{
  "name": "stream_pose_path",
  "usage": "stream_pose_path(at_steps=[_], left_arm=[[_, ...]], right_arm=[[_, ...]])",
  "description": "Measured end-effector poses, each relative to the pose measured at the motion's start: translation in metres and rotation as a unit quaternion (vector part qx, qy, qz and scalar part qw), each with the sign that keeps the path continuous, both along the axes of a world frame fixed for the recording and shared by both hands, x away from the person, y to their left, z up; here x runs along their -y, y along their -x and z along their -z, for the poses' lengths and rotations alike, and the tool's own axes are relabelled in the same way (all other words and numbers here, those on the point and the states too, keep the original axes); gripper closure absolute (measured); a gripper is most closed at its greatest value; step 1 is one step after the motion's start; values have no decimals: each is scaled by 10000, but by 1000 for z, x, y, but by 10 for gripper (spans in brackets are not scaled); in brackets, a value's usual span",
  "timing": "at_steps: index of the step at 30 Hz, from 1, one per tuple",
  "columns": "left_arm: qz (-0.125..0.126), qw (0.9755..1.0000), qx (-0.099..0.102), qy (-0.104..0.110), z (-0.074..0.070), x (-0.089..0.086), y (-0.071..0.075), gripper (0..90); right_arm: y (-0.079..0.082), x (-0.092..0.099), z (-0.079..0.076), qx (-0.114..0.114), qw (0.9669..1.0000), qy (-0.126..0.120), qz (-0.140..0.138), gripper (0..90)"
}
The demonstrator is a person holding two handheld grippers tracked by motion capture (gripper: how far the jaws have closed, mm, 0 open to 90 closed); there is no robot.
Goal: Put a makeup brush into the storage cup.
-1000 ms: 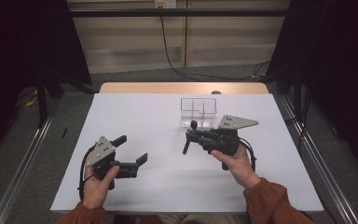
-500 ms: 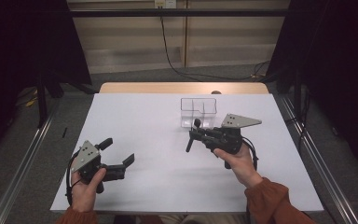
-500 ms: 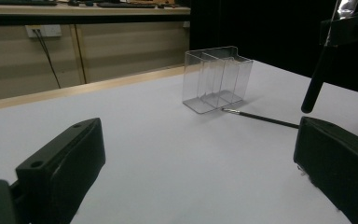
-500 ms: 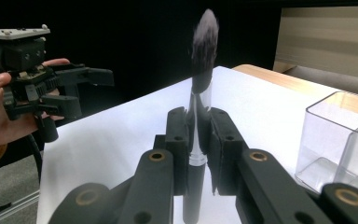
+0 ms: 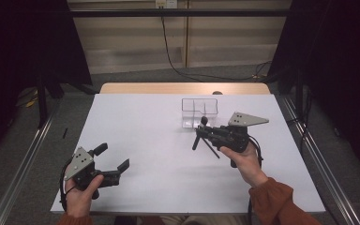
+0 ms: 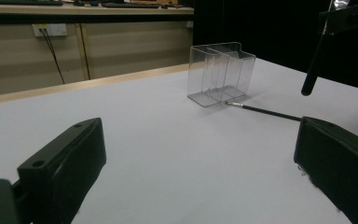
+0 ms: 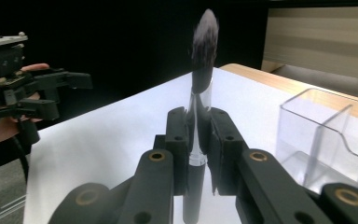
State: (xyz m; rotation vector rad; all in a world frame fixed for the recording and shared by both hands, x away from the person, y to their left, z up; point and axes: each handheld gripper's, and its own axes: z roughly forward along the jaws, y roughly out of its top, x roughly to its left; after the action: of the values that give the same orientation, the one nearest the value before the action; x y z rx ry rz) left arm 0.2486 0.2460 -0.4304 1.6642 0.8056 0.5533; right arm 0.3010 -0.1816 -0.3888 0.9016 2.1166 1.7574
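The right gripper view showed the right gripper (image 7: 198, 140) with its black jaws pressed together on the handle of a make-up brush with a dark fluffy head and a silvery ferrule (image 7: 200, 74), bristles up, likely so the handle end could go first into the clear plastic organiser box with upright dividers (image 7: 328, 135) that stood just beside it. In the high view that gripper (image 5: 201, 133) hovered right in front of the box (image 5: 199, 111), the brush (image 5: 199, 132) tilted across it. A second, thin dark-handled brush (image 6: 265, 111) lay flat on the white table top (image 6: 158, 140), its tip touching the foot of the box (image 6: 221, 72), probably waiting its turn. The left gripper (image 5: 110, 164) sat well apart near the front left corner, jaws spread with nothing between them, seemingly parked out of the way. The table (image 5: 140, 122) offered wide bare room on the left and in the middle; the box stood near the far edge, so a push from the front could slide it toward the wooden strip (image 5: 168, 88) beyond, and the thin brush lay close under the right hand
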Motion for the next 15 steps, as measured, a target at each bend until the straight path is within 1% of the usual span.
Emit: stream_pose_path(at_steps=[1,2,3,5,7,9,11,12,15], left_arm=[[-13,10000,29,9,0,-2,1,23],[-31,9999,23,97,-1,-4,1,23],[-48,9999,15,111,-1,-6,2,23],[-129,9999,21,2,1,-9,2,21],[-180,9998,-32,59,3,-12,2,21],[-261,9996,-5,55,2,-15,1,21],[-282,9995,17,116,2,-17,-2,21],[-261,9996,23,83,2,-17,-2,21],[-241,9997,-17,78,4,-16,-2,21]], right_arm=[[0,1,0,9,10000,27,14,798],[-1,2,0,6,10000,51,39,798],[-1,3,0,-5,10000,54,65,798],[-2,5,0,-4,9999,56,97,798],[-3,7,0,-7,9999,64,135,798],[-4,9,0,-22,9999,44,160,798],[-6,11,1,-44,9998,9,187,798],[-8,12,1,-45,9998,42,200,798],[-11,15,-3,8,9997,69,251,798]])
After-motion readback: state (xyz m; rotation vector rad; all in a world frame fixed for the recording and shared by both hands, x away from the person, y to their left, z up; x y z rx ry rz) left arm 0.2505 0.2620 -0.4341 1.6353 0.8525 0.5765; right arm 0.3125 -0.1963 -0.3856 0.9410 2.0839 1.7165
